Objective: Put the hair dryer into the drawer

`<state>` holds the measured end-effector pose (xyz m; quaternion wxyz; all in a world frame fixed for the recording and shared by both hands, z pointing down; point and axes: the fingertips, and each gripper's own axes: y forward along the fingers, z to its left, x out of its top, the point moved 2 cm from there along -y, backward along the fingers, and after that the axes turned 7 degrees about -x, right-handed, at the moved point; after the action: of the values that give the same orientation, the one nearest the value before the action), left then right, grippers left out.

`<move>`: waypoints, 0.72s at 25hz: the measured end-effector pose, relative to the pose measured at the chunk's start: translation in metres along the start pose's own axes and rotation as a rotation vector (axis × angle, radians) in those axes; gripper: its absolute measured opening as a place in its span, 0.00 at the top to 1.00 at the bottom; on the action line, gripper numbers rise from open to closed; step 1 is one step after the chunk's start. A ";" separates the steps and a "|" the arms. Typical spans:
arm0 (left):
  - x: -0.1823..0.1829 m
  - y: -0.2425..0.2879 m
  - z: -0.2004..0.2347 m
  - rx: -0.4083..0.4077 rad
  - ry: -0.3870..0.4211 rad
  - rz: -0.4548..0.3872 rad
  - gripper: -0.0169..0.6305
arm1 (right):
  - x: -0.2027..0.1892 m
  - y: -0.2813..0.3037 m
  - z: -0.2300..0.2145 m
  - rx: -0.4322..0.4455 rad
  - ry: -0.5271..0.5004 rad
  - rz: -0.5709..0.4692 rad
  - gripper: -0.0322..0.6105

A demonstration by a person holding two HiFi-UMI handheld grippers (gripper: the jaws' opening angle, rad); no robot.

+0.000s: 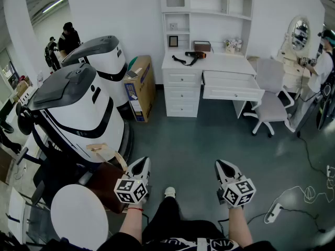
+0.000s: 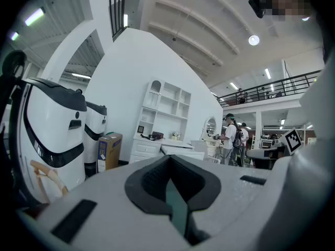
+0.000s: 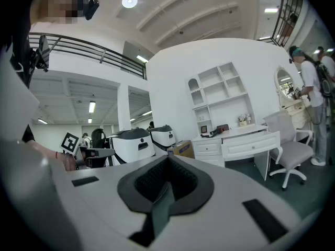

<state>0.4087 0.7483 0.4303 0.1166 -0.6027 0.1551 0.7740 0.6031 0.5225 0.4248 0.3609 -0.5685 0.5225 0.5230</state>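
Left gripper (image 1: pixel 141 166) and right gripper (image 1: pixel 225 167) are both holding their jaws pressed together, with nothing between them. The hair dryer (image 1: pixel 192 56) is lying far ahead of both jaws on the white table (image 1: pixel 225 64), behind the open drawer (image 1: pixel 233 86).

Risk, as judged: what looks like a trailing cord may be snagging on the drawer edge during transfer.

The dryer's long axis is running crosswise to the jaws. It is too small to tell which end is the nozzle.

Open hall with mezzanine (image 2: pixel 272 90), staged bedroom desk (image 1: pixel 222 63).
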 end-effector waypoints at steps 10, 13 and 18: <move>0.015 0.088 0.066 -0.005 -0.028 -0.006 0.97 | 0.011 0.103 -0.029 -0.017 -0.015 0.041 0.95; 0.022 0.117 0.088 -0.010 -0.040 0.001 0.97 | 0.018 0.139 -0.038 -0.024 -0.012 0.050 0.95; 0.037 0.164 0.119 -0.042 -0.038 0.014 0.97 | 0.027 0.192 -0.048 -0.045 -0.004 0.068 0.95</move>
<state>0.2323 0.6416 0.4377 0.1014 -0.5892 0.1409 0.7891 0.4246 0.4339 0.4342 0.3310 -0.5572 0.5290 0.5478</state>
